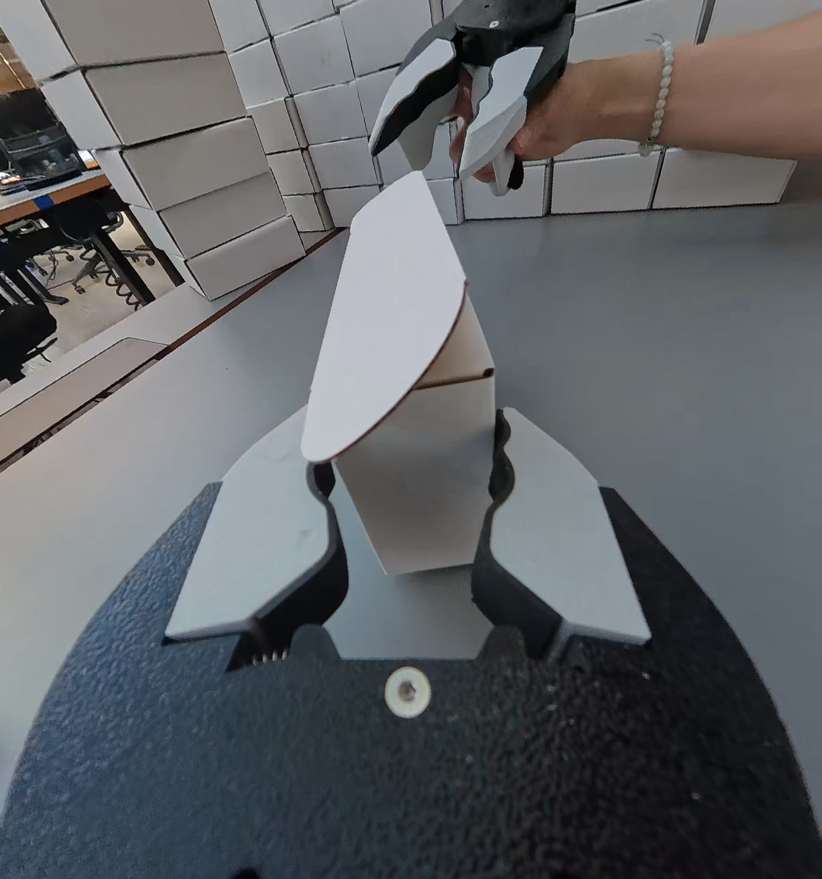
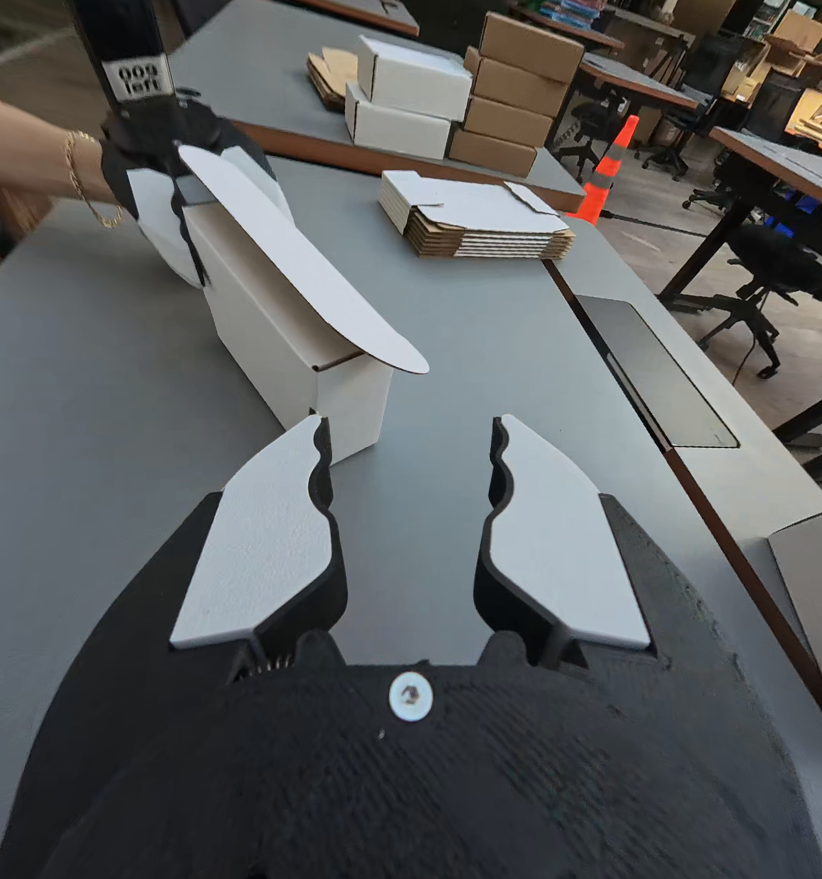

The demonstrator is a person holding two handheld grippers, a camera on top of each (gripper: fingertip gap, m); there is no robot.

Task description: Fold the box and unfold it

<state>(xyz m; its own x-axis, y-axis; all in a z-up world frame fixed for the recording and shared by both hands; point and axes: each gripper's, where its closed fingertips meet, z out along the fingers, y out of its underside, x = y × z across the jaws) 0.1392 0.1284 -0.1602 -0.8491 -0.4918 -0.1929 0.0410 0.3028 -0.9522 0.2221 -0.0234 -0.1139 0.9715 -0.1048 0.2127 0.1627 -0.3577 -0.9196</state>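
A white cardboard box (image 1: 423, 499) lies lengthwise on the grey table (image 1: 637, 380). Its long rounded lid flap (image 1: 390, 323) stands half raised, so the box is open on top. My left gripper (image 1: 409, 447) is open and straddles the near end of the box, its fingers close to both side walls. My right gripper (image 2: 409, 421) is open and empty. It hovers above the table just off the other end of the box (image 2: 266, 342), beside a corner. It also shows in the left wrist view (image 1: 440, 171), above the tip of the flap and clear of it.
Stacked white boxes (image 1: 185, 142) wall off the back of the table. A pile of flat box blanks (image 2: 475, 223) lies on the table beyond the box. White (image 2: 409, 95) and brown boxes (image 2: 509, 95) sit on another table. An orange cone (image 2: 613, 166) and office chairs stand at the right.
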